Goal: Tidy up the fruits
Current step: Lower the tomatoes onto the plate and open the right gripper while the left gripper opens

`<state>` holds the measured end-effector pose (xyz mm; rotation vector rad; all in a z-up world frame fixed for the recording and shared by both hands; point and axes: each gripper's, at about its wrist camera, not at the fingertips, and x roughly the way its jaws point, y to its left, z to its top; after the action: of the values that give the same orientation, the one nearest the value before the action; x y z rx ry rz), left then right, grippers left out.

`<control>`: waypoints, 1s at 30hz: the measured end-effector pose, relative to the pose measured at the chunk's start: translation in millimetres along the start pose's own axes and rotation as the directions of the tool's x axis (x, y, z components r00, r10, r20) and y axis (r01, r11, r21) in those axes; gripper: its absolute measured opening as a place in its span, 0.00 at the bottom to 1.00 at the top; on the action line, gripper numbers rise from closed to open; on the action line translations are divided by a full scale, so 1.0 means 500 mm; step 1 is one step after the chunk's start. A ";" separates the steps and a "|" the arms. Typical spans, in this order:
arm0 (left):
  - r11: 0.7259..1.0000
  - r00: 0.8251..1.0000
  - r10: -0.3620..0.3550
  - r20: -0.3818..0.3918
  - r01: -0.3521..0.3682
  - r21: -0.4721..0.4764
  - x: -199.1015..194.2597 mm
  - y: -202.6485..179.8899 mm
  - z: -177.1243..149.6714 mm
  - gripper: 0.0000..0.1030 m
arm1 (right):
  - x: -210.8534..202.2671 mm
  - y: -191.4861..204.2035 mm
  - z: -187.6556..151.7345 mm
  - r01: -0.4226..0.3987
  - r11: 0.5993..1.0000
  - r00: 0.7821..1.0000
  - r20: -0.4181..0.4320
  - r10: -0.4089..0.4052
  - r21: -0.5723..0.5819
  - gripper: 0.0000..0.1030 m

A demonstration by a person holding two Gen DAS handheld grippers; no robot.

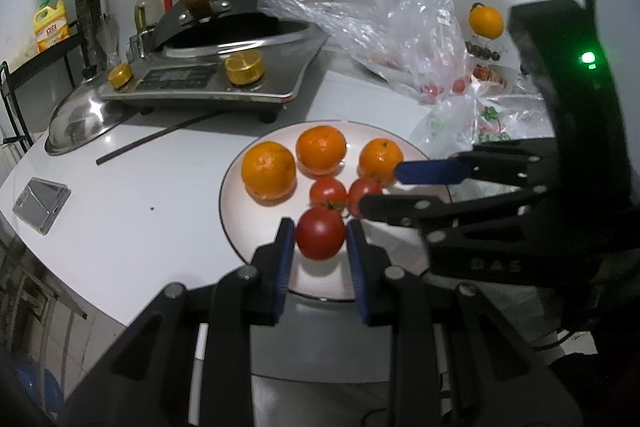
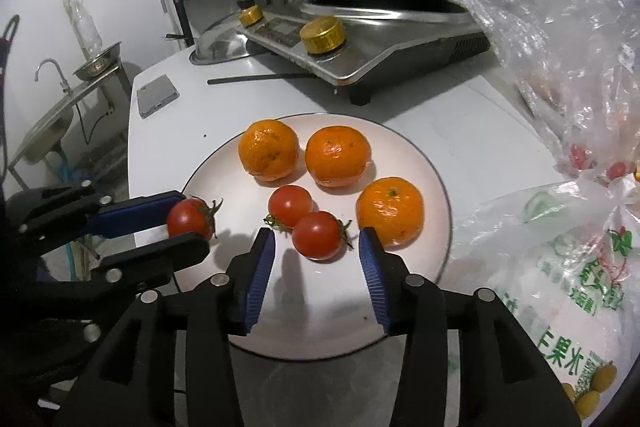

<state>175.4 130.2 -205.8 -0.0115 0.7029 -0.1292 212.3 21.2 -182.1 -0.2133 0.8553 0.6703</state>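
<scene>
A white plate [image 1: 240,227] [image 2: 400,315] holds three oranges [image 1: 268,171] [image 2: 268,149] and two loose tomatoes [image 1: 328,191] [image 2: 317,235]. My left gripper [image 1: 320,239] [image 2: 188,221] is shut on a third tomato [image 1: 320,233] [image 2: 189,218], holding it at the plate's left rim. My right gripper [image 2: 317,253] [image 1: 380,185] is open and empty, its fingers on either side of the nearest loose tomato, with an orange [image 2: 390,211] by the right finger.
An induction cooker with a wok [image 1: 208,67] [image 2: 360,39] stands behind the plate. A chopstick [image 1: 156,137] and a phone [image 1: 40,205] lie at the left. Clear plastic bags [image 1: 400,27] [image 2: 568,75] with more fruit sit to the right. A sink [image 2: 48,123] is beyond the counter's left edge.
</scene>
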 end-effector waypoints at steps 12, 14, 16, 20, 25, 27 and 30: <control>1.000 0.999 -0.007 -0.045 0.008 0.022 0.058 -0.043 0.009 0.26 | -0.056 -0.033 -0.014 0.030 1.000 0.999 0.026 -0.029 -0.009 0.45; 1.000 0.999 -0.001 -0.053 0.002 0.025 0.067 -0.047 0.011 0.26 | -0.059 -0.039 -0.016 0.026 1.000 0.999 0.028 -0.026 -0.008 0.45; 1.000 0.998 0.006 -0.061 -0.005 0.021 0.073 -0.046 0.012 0.26 | -0.060 -0.044 -0.018 0.022 1.000 0.999 0.028 -0.021 -0.006 0.45; 1.000 0.997 0.014 -0.072 -0.012 0.019 0.081 -0.043 0.015 0.26 | -0.059 -0.050 -0.021 0.016 1.000 1.000 0.026 -0.016 -0.004 0.45; 1.000 0.996 0.015 -0.083 -0.013 0.023 0.091 -0.044 0.016 0.28 | -0.058 -0.049 -0.024 0.006 1.000 1.000 0.020 -0.006 -0.008 0.45; 1.000 0.996 0.012 -0.092 -0.010 0.024 0.095 -0.044 0.016 0.28 | -0.056 -0.048 -0.025 0.003 1.000 1.000 0.017 -0.003 -0.012 0.45; 1.000 0.995 0.010 -0.099 -0.008 0.025 0.099 -0.046 0.013 0.28 | -0.053 -0.048 -0.023 0.003 1.000 1.000 0.014 -0.002 -0.011 0.45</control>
<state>214.4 101.1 -231.3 0.0215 0.8006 -0.1301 207.6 -14.8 -171.6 -0.2194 0.8384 0.6735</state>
